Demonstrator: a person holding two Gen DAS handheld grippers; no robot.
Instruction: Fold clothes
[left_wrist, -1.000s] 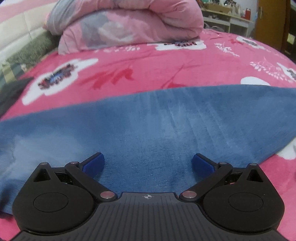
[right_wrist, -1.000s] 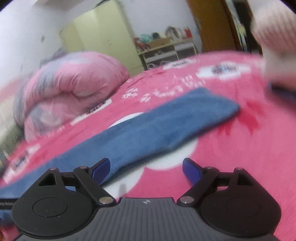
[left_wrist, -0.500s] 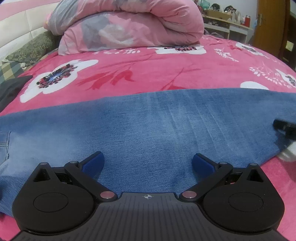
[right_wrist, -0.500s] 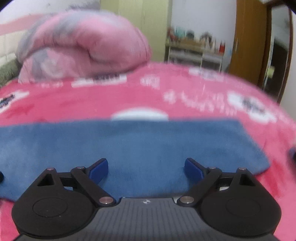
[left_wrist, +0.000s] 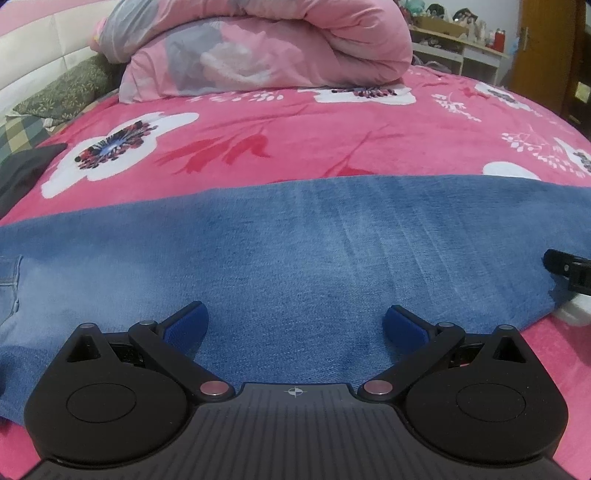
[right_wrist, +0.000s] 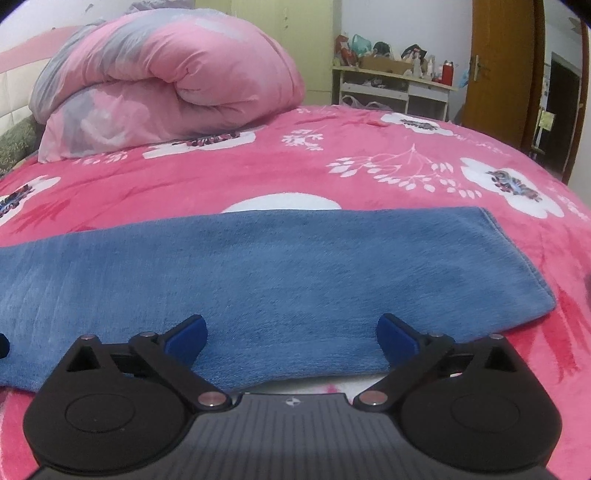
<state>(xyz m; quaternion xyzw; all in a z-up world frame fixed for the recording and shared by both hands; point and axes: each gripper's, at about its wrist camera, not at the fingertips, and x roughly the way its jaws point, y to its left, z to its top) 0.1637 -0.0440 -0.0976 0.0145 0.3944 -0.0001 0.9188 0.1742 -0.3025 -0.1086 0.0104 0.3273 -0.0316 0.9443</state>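
Hovering low over the near edge of the jeans (left_wrist: 295, 258), the left gripper (left_wrist: 295, 326) has its 2 blue pads spread wide with nothing between them, only denim lying flat underneath. The right gripper (right_wrist: 291, 334) is the same story further toward the leg end: jaws wide apart, empty, poised just above the near hem-side edge of the jeans (right_wrist: 277, 277). From the left wrist view a bit of that right gripper's black finger pokes in beside the cut end of the leg.

The jeans stretch in 1 long band across the pink floral blanket (left_wrist: 295, 147), leg end on the right, a pocket seam (left_wrist: 11, 284) showing at the far left, so the waist is likely off that way. The band looks narrow enough that the legs may already be laid 1 over the other, though I can't tell for certain. No crosswise fold is visible yet, so my guess is the job is early: the lengthwise halving perhaps done, the end-to-end folds all left, and neither edge gripped yet.

Beyond the jeans the blanket lies bare, then comes a rolled pink quilt (right_wrist: 166, 81) near the headboard. Past that, a cluttered shelf (right_wrist: 391, 79) and a wooden door (right_wrist: 498, 74).
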